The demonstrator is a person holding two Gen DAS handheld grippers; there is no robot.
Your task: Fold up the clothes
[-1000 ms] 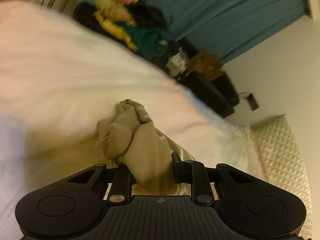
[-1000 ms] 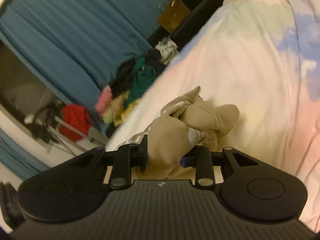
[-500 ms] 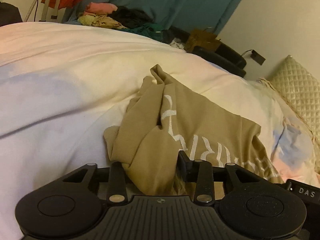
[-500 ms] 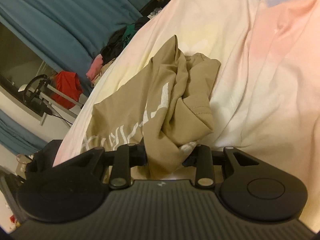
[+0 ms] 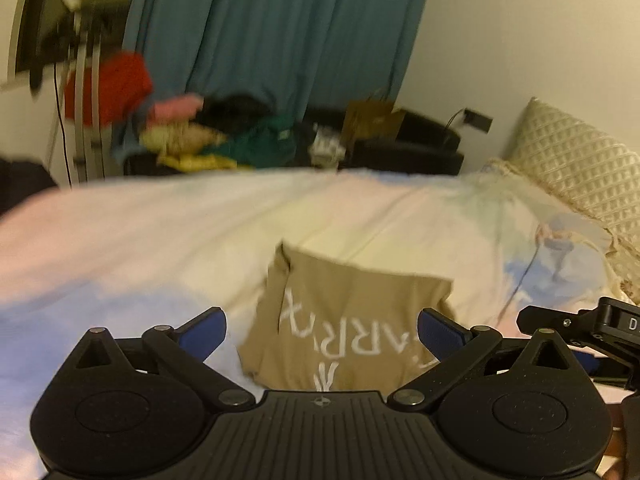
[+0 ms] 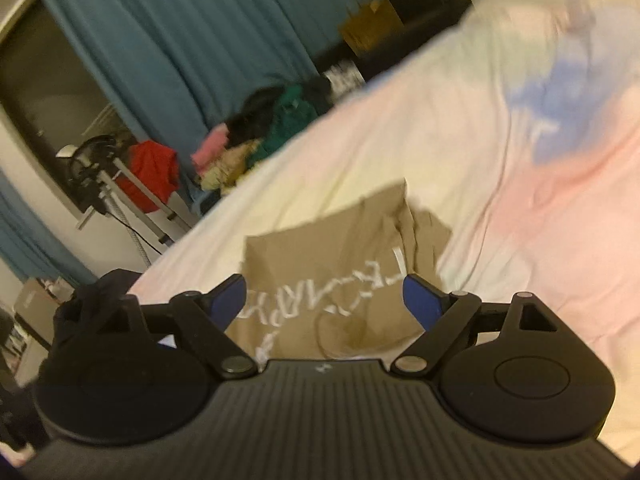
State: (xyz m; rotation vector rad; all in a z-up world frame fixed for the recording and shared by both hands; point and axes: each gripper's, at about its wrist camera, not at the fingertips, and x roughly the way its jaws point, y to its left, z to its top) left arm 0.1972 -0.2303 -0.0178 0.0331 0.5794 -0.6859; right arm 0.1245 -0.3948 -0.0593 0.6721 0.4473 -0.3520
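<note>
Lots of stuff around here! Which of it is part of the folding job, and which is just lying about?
Part of the job:
tan shirt
bed

Lying about:
clothes pile
red garment
pillow
curtain

Black ribbed left tool [image 5: 322, 334], blue finger pads [image 5: 202, 330], silver pivot screws, matching right tool [image 6: 324, 300]

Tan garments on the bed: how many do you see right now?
1. A tan shirt with white lettering lies on the pastel bedspread, in front of both open tools, held by neither. The mixed clothes pile beyond the bed may hide more.
</note>
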